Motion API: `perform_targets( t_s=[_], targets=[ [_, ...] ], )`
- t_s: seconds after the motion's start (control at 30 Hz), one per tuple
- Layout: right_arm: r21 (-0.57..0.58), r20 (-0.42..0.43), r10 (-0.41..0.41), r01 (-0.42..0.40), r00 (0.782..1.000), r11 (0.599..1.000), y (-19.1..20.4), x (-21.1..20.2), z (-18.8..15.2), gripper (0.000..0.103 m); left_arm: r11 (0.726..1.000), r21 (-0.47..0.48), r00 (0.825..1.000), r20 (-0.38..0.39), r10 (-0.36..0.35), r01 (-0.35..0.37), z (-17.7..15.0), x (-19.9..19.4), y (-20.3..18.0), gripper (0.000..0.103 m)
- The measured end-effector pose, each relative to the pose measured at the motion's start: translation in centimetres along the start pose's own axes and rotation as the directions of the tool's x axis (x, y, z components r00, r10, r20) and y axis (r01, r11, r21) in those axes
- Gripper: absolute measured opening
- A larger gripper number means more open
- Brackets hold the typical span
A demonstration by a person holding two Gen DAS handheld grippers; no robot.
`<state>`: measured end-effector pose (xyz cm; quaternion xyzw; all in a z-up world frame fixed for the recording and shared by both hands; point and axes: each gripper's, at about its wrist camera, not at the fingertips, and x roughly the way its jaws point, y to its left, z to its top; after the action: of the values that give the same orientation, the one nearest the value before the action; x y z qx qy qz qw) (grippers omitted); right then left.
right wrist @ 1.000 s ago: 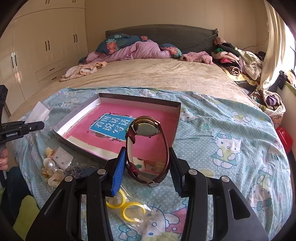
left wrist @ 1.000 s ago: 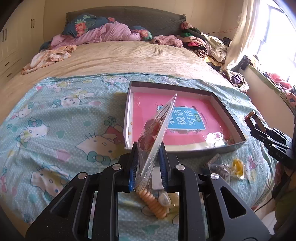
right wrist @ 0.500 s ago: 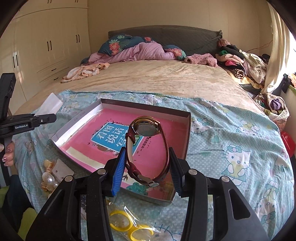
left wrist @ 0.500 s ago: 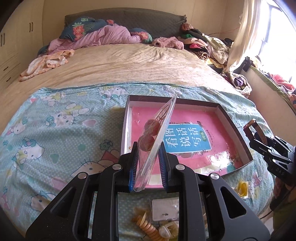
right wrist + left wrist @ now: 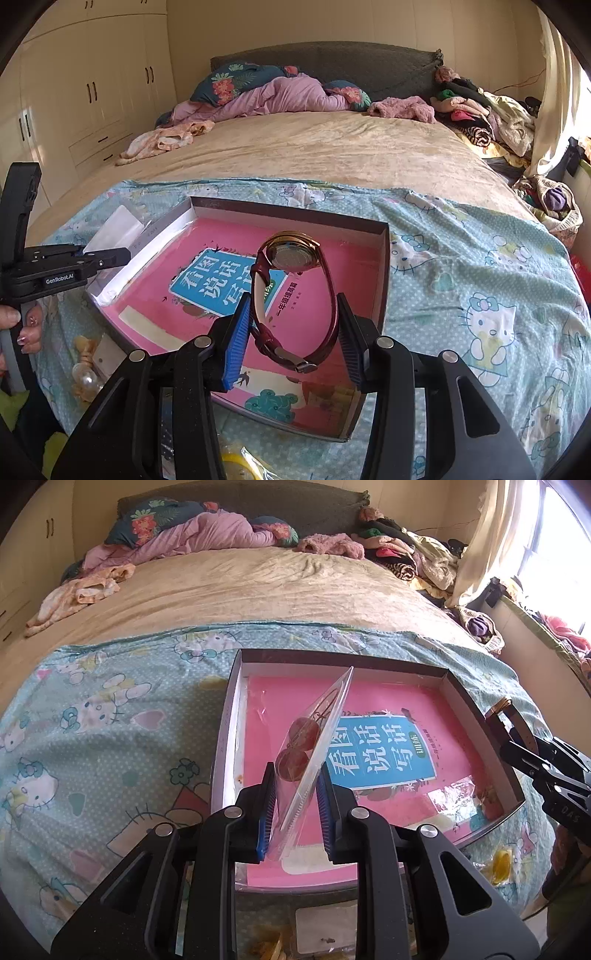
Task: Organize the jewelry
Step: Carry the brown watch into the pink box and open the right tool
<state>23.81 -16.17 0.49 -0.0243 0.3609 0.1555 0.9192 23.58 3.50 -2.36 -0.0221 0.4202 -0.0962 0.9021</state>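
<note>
I worked over a bed (image 5: 332,155) with a tan cover, and a pale blue cartoon-cat sheet (image 5: 461,258) was spread across its near end. Beyond the sheet, a pink quilt (image 5: 280,98) and flowered pillows (image 5: 229,79) lay against the dark headboard (image 5: 332,61), with loose clothes (image 5: 480,110) heaped at the right corner and cream wardrobes (image 5: 81,85) along the left wall.

A shallow box (image 5: 480,716) sat on the sheet, a pink book with a blue label (image 5: 380,749) flat inside it. Everything else I place by that box.

My left claw (image 5: 295,808) was clenched on a clear plastic packet (image 5: 317,746) with 2 reddish round pieces in it. The packet hung above the box's left half, standing on edge, its long axis rising from the pads and slanting away toward the box's far wall.

My right claw (image 5: 293,332) gripped a dark red strap watch (image 5: 295,299) above the box's right half. Its loop stood upright, the long axis running from the buckle near the pads up to the gold-rimmed case, which faced the headboard side.

Just outside the box's near wall lay yellow rings in a bag (image 5: 240,461), a white card (image 5: 325,930) and pale beads (image 5: 83,376).
</note>
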Motion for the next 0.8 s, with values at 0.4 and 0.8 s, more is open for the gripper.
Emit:
perform_targets(
  t_s=[0.4, 0.8],
  targets=[
    [0.024, -0.089, 0.031, -0.029, 0.996, 0.999, 0.3, 3.1, -1.2, 0.043, 0.999, 0.028, 0.998, -0.057, 0.026, -0.024, -1.3, 2.1, -0.3, 0.015],
    [0.030, -0.092, 0.031, -0.029, 0.995, 0.999, 0.3, 2.6, -1.9, 0.055, 0.999, 0.028, 0.997, -0.069, 0.027, -0.025, -1.3, 2.1, -0.4, 0.015]
  ],
)
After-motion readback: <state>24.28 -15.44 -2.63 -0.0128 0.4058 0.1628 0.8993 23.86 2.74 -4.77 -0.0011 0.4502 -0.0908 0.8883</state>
